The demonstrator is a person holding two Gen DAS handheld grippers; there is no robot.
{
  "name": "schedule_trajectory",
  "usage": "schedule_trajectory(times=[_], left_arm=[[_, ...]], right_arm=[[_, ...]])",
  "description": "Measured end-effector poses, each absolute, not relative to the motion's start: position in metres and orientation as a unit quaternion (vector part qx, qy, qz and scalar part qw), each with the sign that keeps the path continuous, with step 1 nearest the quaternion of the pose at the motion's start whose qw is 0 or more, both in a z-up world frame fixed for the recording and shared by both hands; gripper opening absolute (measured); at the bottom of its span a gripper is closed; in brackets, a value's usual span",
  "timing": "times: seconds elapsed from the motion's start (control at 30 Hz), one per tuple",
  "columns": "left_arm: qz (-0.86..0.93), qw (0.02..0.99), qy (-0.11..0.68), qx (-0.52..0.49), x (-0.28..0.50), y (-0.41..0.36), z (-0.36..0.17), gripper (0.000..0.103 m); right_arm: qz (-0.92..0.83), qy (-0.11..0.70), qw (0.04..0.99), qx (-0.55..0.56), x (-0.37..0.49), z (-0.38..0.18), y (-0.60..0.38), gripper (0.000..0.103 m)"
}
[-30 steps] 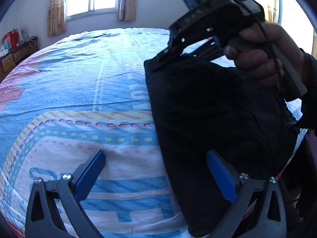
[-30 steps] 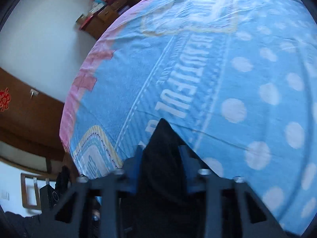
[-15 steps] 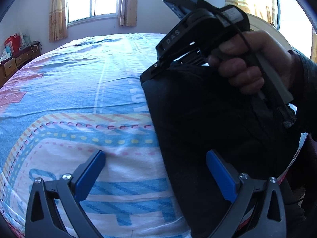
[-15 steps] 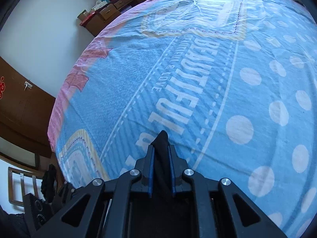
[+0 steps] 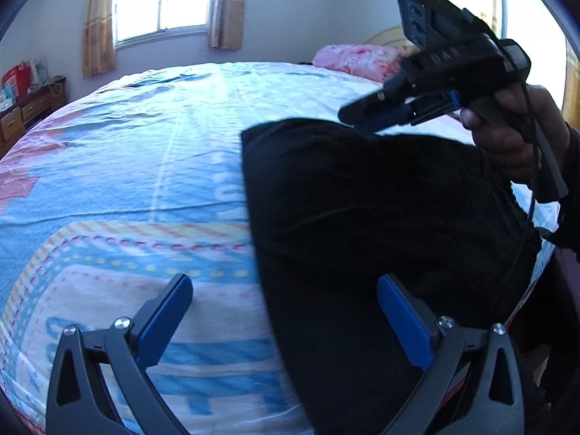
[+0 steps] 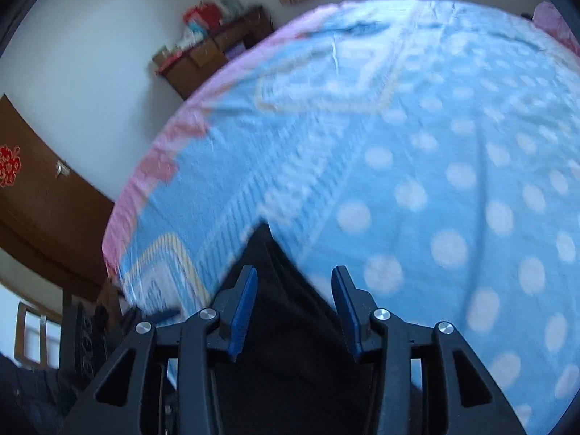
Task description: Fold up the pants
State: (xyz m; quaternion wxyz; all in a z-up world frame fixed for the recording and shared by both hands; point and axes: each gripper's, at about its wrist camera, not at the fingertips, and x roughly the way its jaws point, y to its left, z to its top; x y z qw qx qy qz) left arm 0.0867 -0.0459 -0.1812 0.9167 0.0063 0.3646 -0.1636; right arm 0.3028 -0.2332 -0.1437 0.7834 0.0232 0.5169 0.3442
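The black pants (image 5: 362, 217) lie folded on the blue patterned bed sheet (image 5: 145, 145), at the right of the left wrist view. My left gripper (image 5: 286, 308) is open and empty, low over the pants' near left edge. My right gripper (image 5: 366, 117) hovers just above the pants' far corner, held by a hand. In the right wrist view it (image 6: 293, 290) is open, and the pants' corner (image 6: 264, 250) lies on the sheet below and between its fingers, not gripped.
A pink pillow (image 5: 355, 59) lies at the head of the bed. A wooden dresser (image 5: 25, 108) with red bags stands by the left wall under a curtained window (image 5: 163, 0). The bed's near edge drops off at the lower right (image 5: 543, 272).
My right gripper has opened and let go of the pants' corner, then lifted up and back from it. The corner now lies flat on the sheet. My left gripper stayed open in place.
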Motion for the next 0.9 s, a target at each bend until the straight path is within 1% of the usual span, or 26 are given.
schedule_trajectory(times=[0.03, 0.1, 0.17, 0.2, 0.27, 0.33, 0.4, 0.47, 0.53, 0.57, 0.63, 0.7, 0.77, 0.8, 0.87, 0.9], left_arm=[[-0.164, 0.915, 0.367, 0.008, 0.086, -0.046, -0.183, 0.103], [-0.163, 0.917, 0.364, 0.014, 0.085, -0.048, -0.185, 0.103], [-0.164, 0.917, 0.363, 0.014, 0.085, -0.047, -0.184, 0.103], [-0.165, 0.916, 0.365, 0.013, 0.087, -0.044, -0.183, 0.103], [-0.166, 0.914, 0.371, 0.014, 0.087, -0.042, -0.18, 0.103], [-0.165, 0.914, 0.371, 0.021, 0.09, -0.041, -0.174, 0.103], [-0.156, 0.92, 0.358, 0.032, 0.096, -0.038, -0.164, 0.103], [-0.152, 0.925, 0.347, 0.031, 0.102, -0.034, -0.155, 0.103], [-0.158, 0.927, 0.339, 0.026, 0.112, -0.034, -0.149, 0.103], [-0.158, 0.928, 0.336, 0.03, 0.118, -0.035, -0.146, 0.103], [-0.149, 0.932, 0.326, 0.05, 0.133, -0.041, -0.141, 0.103], [-0.129, 0.932, 0.33, 0.075, 0.148, -0.048, -0.145, 0.103], [-0.14, 0.919, 0.362, 0.074, 0.166, -0.051, -0.154, 0.103], [-0.146, 0.919, 0.362, 0.06, 0.169, -0.049, -0.154, 0.103], [-0.148, 0.916, 0.369, 0.052, 0.169, -0.047, -0.153, 0.103], [-0.147, 0.917, 0.368, 0.055, 0.167, -0.046, -0.152, 0.103]], right_arm=[[0.345, 0.52, 0.781, 0.008, 0.299, -0.149, -0.232, 0.045], [0.3, 0.526, 0.794, -0.052, 0.294, -0.166, -0.227, 0.029], [0.275, 0.521, 0.806, -0.06, 0.3, -0.18, -0.228, 0.029], [0.269, 0.509, 0.816, -0.046, 0.305, -0.181, -0.232, 0.027], [0.224, 0.489, 0.842, -0.037, 0.313, -0.18, -0.238, 0.027], [0.216, 0.483, 0.848, -0.019, 0.315, -0.177, -0.245, 0.028], [0.222, 0.474, 0.852, 0.018, 0.308, -0.165, -0.257, 0.03], [0.239, 0.44, 0.864, 0.044, 0.29, -0.144, -0.269, 0.03], [0.278, 0.411, 0.866, 0.069, 0.263, -0.127, -0.279, 0.037], [0.295, 0.408, 0.86, 0.081, 0.255, -0.126, -0.28, 0.042], [0.335, 0.418, 0.838, 0.104, 0.24, -0.129, -0.281, 0.044], [0.341, 0.438, 0.825, 0.107, 0.237, -0.143, -0.279, 0.044], [0.284, 0.457, 0.838, 0.095, 0.247, -0.161, -0.288, 0.042], [0.275, 0.47, 0.829, 0.124, 0.258, -0.172, -0.298, 0.038], [0.271, 0.464, 0.823, 0.185, 0.267, -0.18, -0.315, 0.029], [0.272, 0.462, 0.823, 0.188, 0.265, -0.177, -0.317, 0.029]])
